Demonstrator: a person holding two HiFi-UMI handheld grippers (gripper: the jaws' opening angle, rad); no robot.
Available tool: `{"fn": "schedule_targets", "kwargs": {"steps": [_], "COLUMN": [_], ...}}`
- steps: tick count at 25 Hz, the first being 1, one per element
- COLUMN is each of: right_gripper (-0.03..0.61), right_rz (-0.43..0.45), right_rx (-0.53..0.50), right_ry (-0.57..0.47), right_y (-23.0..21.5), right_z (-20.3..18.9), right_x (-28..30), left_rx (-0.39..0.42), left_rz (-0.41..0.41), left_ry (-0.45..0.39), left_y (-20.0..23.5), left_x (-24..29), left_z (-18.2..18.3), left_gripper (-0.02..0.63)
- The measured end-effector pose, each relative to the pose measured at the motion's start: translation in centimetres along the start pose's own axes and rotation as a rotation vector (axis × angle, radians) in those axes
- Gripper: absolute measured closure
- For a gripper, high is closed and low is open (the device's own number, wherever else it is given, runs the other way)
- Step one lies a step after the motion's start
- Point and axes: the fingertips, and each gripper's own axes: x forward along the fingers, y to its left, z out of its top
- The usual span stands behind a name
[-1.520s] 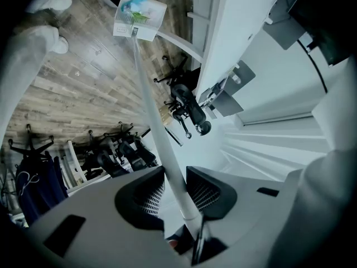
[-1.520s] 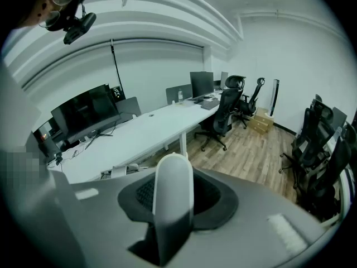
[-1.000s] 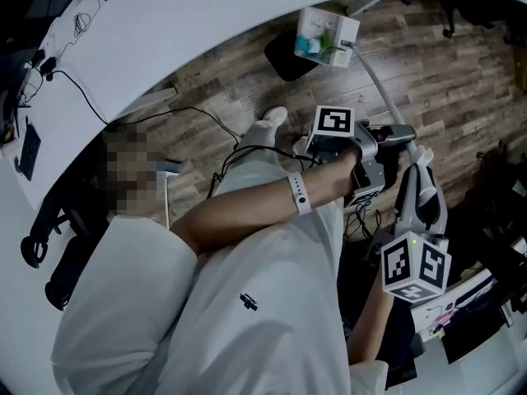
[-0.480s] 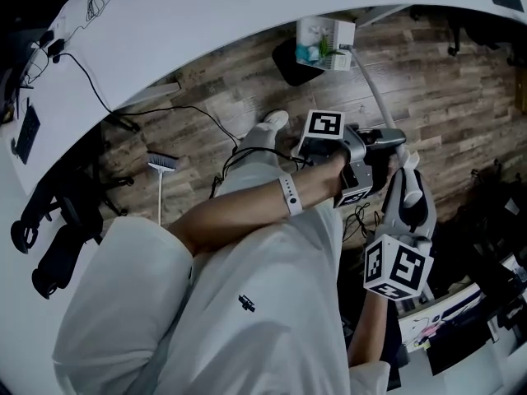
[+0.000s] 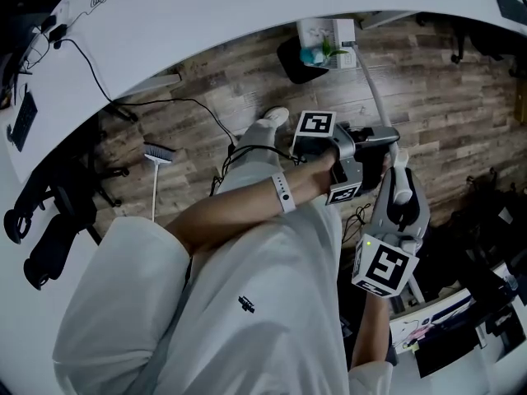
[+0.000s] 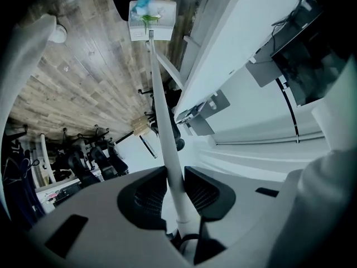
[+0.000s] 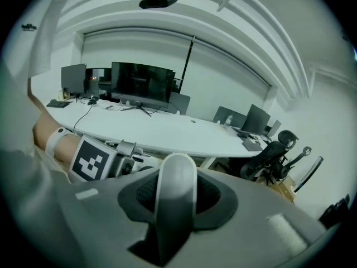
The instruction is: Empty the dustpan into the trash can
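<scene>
Dustpan, upper centre: likely light, stiff. Pole gripped by left tool, jaws just closing; handle end gripped by right tool.

Floor was wood plank. Long curved white desk. Dark monitors, black office chair, white walls.

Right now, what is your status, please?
Left claw just closed further on pole; right claw shut on its top end. Dustpan loaded, beside trash can. Cable lies near shoe.
</scene>
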Motion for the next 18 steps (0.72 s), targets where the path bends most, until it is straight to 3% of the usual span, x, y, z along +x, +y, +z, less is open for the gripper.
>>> {"fn": "schedule_targets", "kwargs": {"steps": [5,11,18], "right_gripper": [0.465,0.465,0.465], "right_rz": [0.031,0.086,0.119], "right_rx": [-0.117,-0.325,-0.426], "right_ry": [-0.020,-0.005,-0.016], "right_y": [1.8,3.7,6.3], "right_z": [0.8,0.3,-0.5], "right_x": [0.7,0.7,0.9], "left_rx": [-0.018,-0.046,-0.062], "left_rz": [-0.028,-0.068,-0.097], "left_ry": [0.002,-0.015,-0.045], "left_y": [-0.5,-0.6,-0.5], "left_x": [-1.1,-2.2,-4.3], "left_z": [0.7,1.2,2.0], "left_gripper": [0.511,0.512,0.514]}}
